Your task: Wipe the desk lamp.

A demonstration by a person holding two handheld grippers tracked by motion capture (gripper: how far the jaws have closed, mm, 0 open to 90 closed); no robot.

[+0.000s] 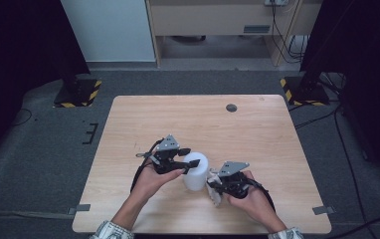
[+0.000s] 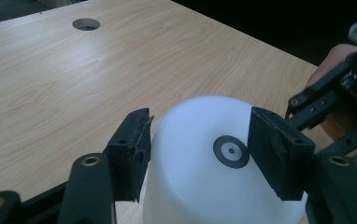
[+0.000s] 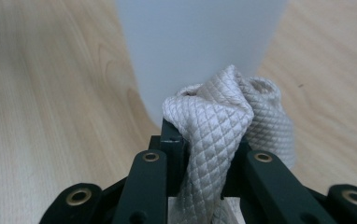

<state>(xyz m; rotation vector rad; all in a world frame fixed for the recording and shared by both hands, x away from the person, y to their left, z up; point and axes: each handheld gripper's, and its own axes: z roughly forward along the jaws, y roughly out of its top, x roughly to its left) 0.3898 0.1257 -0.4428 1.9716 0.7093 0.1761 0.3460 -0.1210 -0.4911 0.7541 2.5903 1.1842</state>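
A white plastic container (image 1: 195,172) stands upside down on the wooden table (image 1: 178,114), near its front. My left gripper (image 1: 188,158) reaches in from the left, its jaws pressed on either side of the container's upturned base (image 2: 200,177), which carries a small black disc (image 2: 231,151). My right gripper (image 1: 213,191) sits low at the container's right side, shut on a bunched cream quilted cloth (image 3: 223,121). The cloth lies against the lower wall of the container (image 3: 200,42). In the left gripper view the right gripper (image 2: 335,98) shows just behind the container.
A round cable hole (image 1: 231,107) sits near the table's far edge. Bare tabletop stretches behind and to both sides of the container. Black stands with striped bases (image 1: 78,92) flank the table's far corners on the grey floor.
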